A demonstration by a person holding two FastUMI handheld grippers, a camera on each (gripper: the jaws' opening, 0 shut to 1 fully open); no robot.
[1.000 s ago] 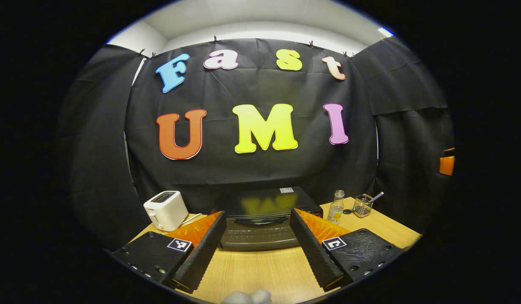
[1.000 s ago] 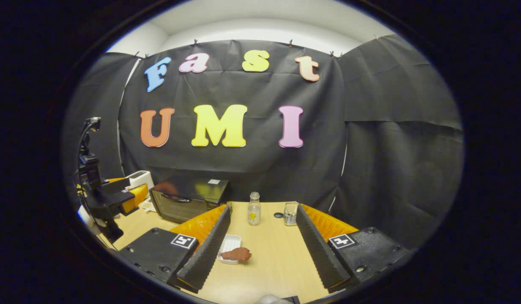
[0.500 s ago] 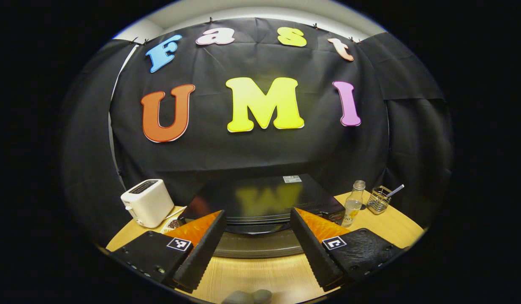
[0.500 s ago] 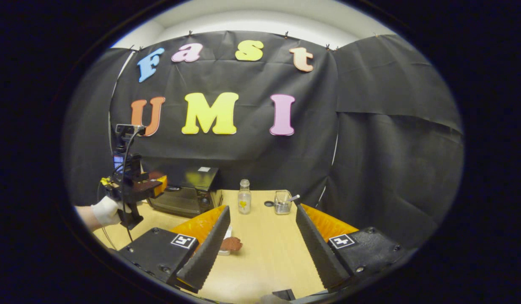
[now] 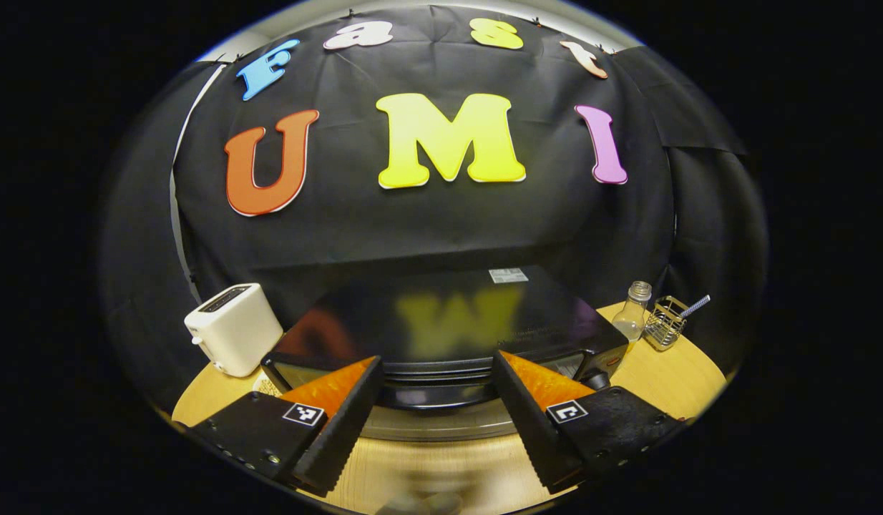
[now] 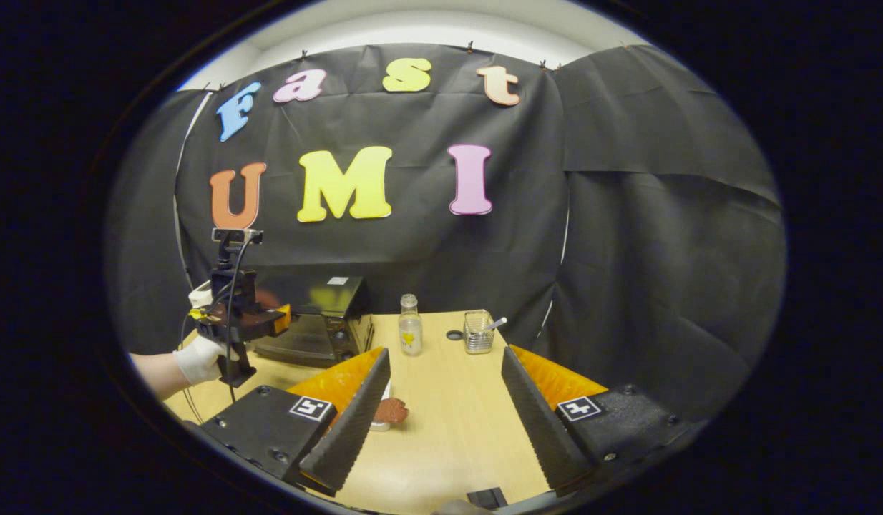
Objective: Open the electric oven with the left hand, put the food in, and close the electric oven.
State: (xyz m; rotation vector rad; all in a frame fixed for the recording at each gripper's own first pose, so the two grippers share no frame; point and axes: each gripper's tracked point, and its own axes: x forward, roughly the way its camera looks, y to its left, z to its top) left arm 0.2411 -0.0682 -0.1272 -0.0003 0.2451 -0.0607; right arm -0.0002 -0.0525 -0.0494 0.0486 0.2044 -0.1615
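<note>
The black electric oven [image 5: 441, 325] sits close in front in the left gripper view, door shut, its dark handle [image 5: 434, 393] lying between the fingers. My left gripper [image 5: 438, 390] is open and holds nothing. In the right gripper view the oven [image 6: 323, 315] stands at the back left, and the left gripper [image 6: 270, 322], held by a gloved hand [image 6: 198, 357], is at its front. A brown piece of food [image 6: 393, 411] rests on a small white dish [image 6: 378, 423] beside my left finger. My right gripper [image 6: 445, 390] is open over the table.
A white toaster [image 5: 234, 327] stands left of the oven. Right of it are a small glass bottle [image 6: 410, 335], a wire holder [image 6: 477, 332] with a straw and a dark cap [image 6: 454, 335]. The wooden table [image 6: 456, 429] runs to the black cloth wall.
My left gripper has moved in close to the oven's front, so the oven looms larger. The right gripper has shifted a little forward, with the food now beside its left finger.
</note>
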